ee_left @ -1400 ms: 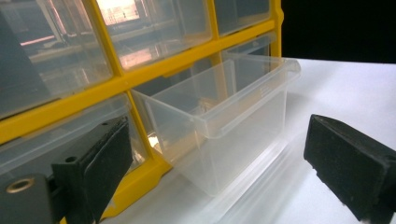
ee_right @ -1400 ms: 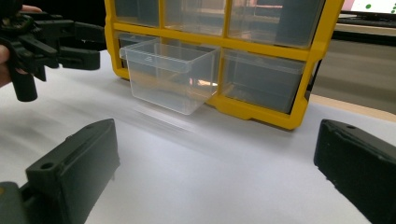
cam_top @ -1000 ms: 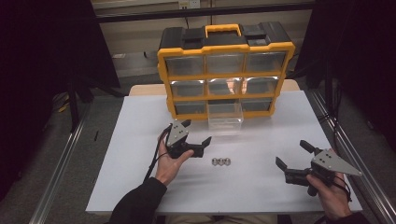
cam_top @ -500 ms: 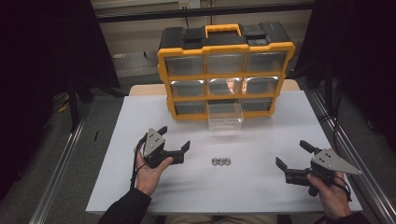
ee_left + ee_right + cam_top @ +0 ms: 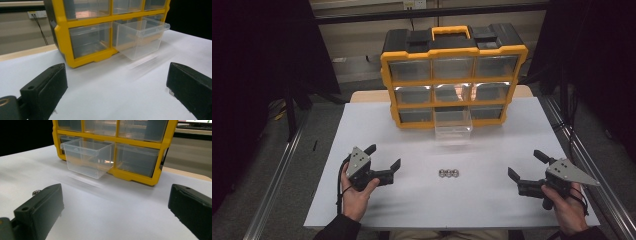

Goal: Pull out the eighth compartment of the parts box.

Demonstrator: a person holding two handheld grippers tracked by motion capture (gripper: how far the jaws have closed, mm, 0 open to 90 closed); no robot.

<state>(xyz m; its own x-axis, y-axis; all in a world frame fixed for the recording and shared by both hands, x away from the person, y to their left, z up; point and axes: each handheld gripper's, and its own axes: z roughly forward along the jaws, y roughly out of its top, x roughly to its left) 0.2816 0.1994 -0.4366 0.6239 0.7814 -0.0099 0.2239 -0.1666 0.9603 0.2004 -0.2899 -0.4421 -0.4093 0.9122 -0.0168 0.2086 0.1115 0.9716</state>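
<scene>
A yellow and black organizer (image 5: 452, 75) with clear drawers stands at the back of the white table (image 5: 412, 135). Its bottom middle drawer (image 5: 453, 126) is pulled out, seen also as the clear drawer (image 5: 140, 37) and the clear drawer (image 5: 87, 157). Three small metal nuts (image 5: 448, 173) lie in a row at mid-table. My left gripper (image 5: 385, 157) rests open at the left, well left of the nuts, with nothing between its jaws. My right gripper (image 5: 526, 165) sits open at the right, also holding nothing. One nut (image 5: 36, 192) peeks past its left jaw.
Metal rails (image 5: 277, 175) run along both sides of the table, with dark floor beyond. The wooden table edge (image 5: 22, 52) shows behind the white sheet.
My left gripper has drawn back leftward and toward the near edge, away from the nuts. The right gripper has stayed where it was.
</scene>
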